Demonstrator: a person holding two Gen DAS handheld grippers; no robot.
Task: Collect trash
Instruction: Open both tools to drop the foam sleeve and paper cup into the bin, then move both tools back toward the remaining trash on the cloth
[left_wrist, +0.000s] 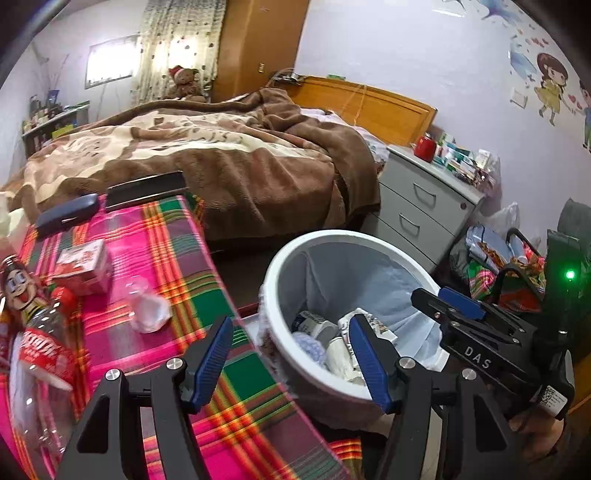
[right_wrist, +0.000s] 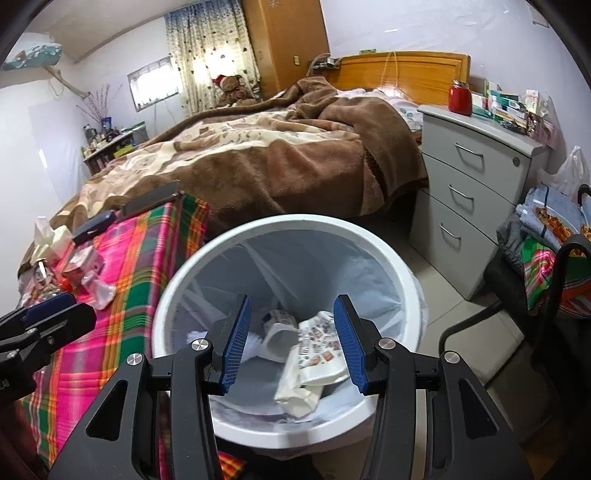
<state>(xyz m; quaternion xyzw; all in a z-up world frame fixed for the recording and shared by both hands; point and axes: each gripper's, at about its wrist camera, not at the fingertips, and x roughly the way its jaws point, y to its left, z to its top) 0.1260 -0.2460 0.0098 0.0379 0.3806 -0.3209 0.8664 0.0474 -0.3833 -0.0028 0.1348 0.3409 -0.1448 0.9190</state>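
A white trash bin with a pale liner stands on the floor beside the table. A printed paper wrapper and a white cup lie inside it. My right gripper hangs open over the bin's mouth with nothing between its blue pads. My left gripper is also open and holds nothing; it straddles the table edge and the bin's rim. On the plaid cloth lie a clear bottle with a red label, a small red-and-white carton and crumpled clear plastic.
A dark case and a flat black object lie at the table's far end. Behind is a bed with a brown blanket. A grey drawer unit stands right, and a black chair piled with clothes is at the far right.
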